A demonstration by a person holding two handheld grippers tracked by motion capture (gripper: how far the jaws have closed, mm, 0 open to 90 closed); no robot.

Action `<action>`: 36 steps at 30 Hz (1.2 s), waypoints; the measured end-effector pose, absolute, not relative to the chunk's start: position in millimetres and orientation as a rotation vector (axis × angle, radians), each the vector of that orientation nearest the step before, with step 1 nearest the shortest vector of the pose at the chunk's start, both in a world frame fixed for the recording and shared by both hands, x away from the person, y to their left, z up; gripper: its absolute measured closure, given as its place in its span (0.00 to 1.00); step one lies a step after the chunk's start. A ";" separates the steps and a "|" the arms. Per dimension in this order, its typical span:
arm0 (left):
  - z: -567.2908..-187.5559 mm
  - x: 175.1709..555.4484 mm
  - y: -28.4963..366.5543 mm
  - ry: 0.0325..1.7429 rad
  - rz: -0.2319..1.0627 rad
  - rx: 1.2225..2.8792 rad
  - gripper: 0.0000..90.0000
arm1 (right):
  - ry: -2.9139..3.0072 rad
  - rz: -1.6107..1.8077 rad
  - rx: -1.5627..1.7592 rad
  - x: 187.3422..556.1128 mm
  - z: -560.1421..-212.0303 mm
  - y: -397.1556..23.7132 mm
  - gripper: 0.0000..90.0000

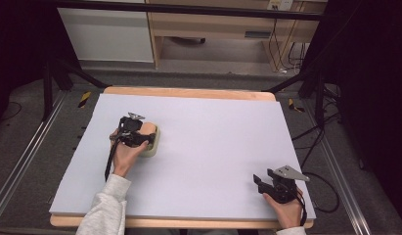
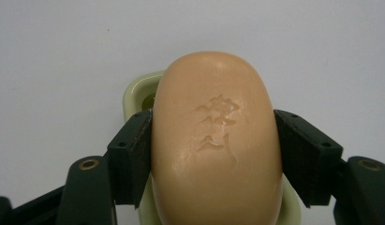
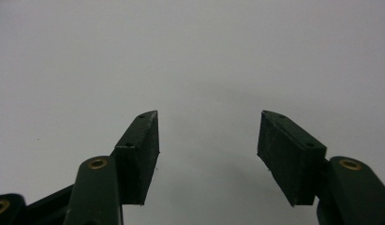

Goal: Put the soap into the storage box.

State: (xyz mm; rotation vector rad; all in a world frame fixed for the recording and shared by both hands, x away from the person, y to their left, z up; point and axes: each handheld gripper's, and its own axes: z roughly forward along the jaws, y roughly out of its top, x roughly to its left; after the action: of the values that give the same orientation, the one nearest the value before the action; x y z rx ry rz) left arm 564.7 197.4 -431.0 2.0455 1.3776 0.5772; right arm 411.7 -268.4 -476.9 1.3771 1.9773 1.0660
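The left hand-held gripper [image 2: 213, 154] was clenched on a soap [image 2: 216, 140], its flat black pads pressed against the bar's two long sides. The soap was a smooth, rounded oval of peach-tan colour with a slightly waxy sheen and a stamped emblem sunk into its top face. Beneath it sat a pale green dish [image 2: 138, 89] with a glossy, rounded rim, showing at the soap's upper left and lower edges; whether the bar touched the dish could not be told. In the high view this pair lay left of centre on the matte, pale lilac surface [image 1: 213, 147], under the left hand [image 1: 125, 154]. At the lower right of that view the right hand-held gripper [image 1: 258, 183] stood released, its blocky jaws apart with nothing between them, over bare surface.
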 end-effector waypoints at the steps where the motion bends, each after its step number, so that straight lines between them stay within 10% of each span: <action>1: -431.0 564.7 197.4 1.378 0.577 2.046 0.35 | 1.977 1.066 1.377 411.7 -476.9 -268.4 0.43; 36: -448.6 570.2 200.8 1.402 0.544 2.031 0.35 | 1.980 1.067 1.380 411.3 -477.0 -268.1 0.43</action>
State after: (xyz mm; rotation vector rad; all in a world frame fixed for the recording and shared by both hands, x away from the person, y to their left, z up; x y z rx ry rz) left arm 570.2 200.8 -448.6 2.0312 1.4020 0.5439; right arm 411.3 -268.1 -477.0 1.3802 1.9798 1.0668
